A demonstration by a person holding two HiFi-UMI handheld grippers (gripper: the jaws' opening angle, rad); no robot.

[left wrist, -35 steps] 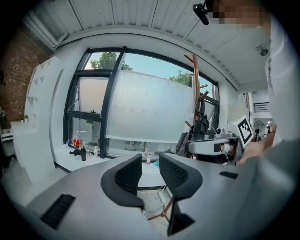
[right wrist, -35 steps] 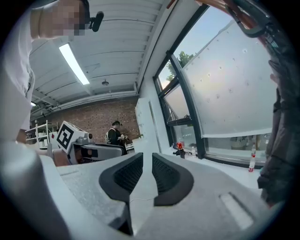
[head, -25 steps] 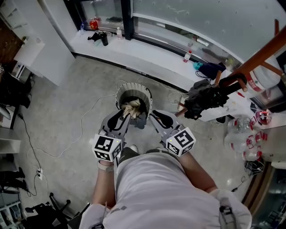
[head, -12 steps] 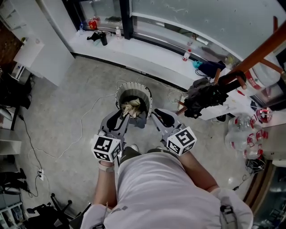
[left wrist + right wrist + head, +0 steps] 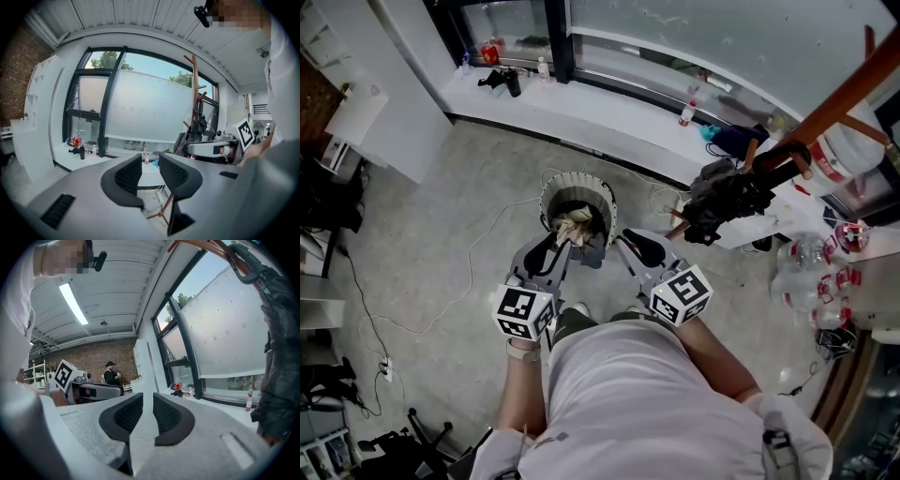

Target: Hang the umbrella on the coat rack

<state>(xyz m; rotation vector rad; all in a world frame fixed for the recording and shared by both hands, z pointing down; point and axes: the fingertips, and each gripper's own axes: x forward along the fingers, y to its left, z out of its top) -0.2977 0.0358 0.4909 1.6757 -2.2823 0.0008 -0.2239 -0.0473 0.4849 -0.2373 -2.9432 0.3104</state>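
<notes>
One dark folded umbrella (image 5: 727, 200) hangs by its curved handle from a peg of the one brown coat rack (image 5: 844, 89), well apart from both tongs. One round bin (image 5: 581, 180) with cloth in it stands on the floor just ahead of the person. Both forearms are held close at the waist, side by side, pointing forward and slightly down. The left tongs (image 5: 546, 249) are clenched on nothing, and the right tongs (image 5: 635, 246) are likewise closed and empty
</notes>
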